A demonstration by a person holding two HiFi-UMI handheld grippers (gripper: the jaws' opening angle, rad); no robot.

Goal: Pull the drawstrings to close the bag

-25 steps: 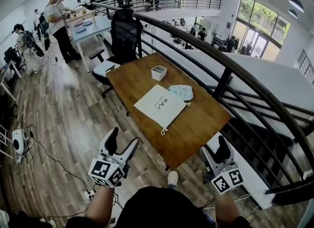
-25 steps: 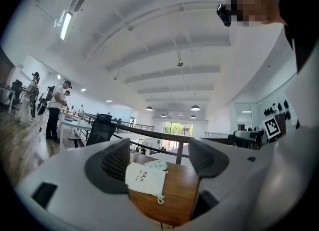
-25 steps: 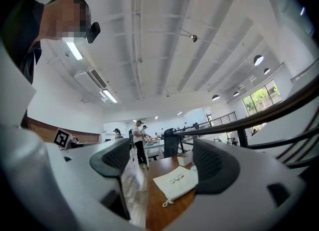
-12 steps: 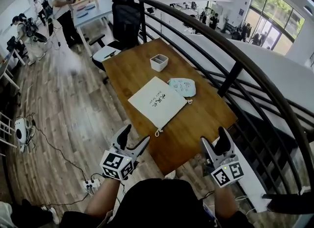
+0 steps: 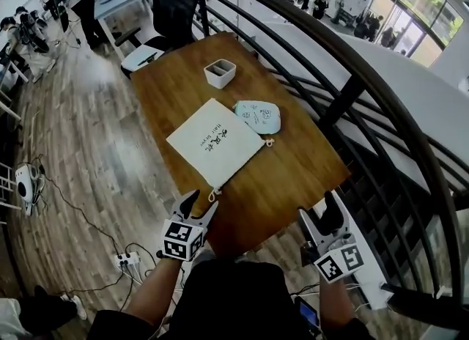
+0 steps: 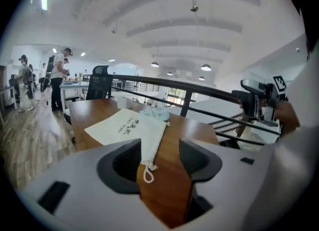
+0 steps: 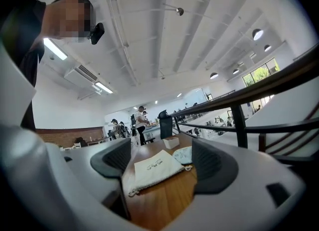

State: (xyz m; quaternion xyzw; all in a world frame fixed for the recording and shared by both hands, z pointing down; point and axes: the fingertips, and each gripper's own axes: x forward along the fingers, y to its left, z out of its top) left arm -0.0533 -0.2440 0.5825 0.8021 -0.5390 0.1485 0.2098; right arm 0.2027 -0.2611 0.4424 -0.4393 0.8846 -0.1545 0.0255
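The bag point(image 5: 215, 143) lies flat on the worktop point(image 5: 293, 174), straight ahead of the left tool point(image 5: 203, 201) and turned cornerwise to it. The jaws of the left tool are closing, but they hold nothing. In the left gripper view the near drawstring end point(image 6: 148, 172) shows in the gap between them, just in front of the pads and closer to the left one, and neither pad presses it. This knot lies at the corner of the bag that points toward the person.

From that corner the mouth edge of the bag runs away to the right, up to the far drawstring end point(image 5: 269, 142) at the bag's right corner, just beside a small blue pouch point(image 5: 258, 116). The right tool point(image 5: 320, 211) has its jaws wide apart and empty. It is well apart from the bag, to the right of it and off the near edge of the worktop.

In my judgement the left tool is the nearer one and needs only a short push forward to take its drawstring. The right tool must go forward and leftward to reach the far one. Behind the bag stands a white box point(image 5: 220, 73).
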